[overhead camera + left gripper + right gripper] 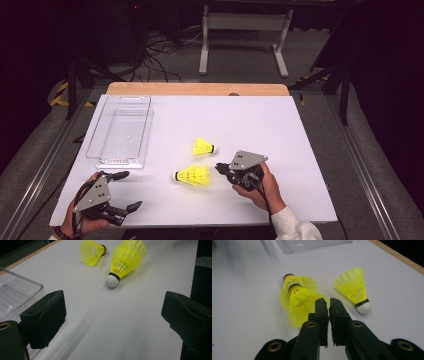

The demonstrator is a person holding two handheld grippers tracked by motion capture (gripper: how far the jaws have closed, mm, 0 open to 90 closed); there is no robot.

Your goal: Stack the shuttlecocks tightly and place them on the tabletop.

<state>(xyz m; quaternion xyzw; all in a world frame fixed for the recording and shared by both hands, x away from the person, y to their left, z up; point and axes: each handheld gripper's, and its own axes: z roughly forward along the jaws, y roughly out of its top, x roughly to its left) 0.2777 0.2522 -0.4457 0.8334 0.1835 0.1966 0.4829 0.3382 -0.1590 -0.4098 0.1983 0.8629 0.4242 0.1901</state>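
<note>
The right gripper (220, 168) has its jaws pressed together just at the skirt rim of the stacked shuttlecocks (192, 175), gripping nothing that can be made out. The single shuttlecock (203, 147) lies at their 1 o'clock, near. The left gripper (127, 190) stands wide apart (low, at 8 o'clock) on the white worktop (260, 125). The clear tray (121, 131) hugs the left edge; the right half lies bare.
</note>
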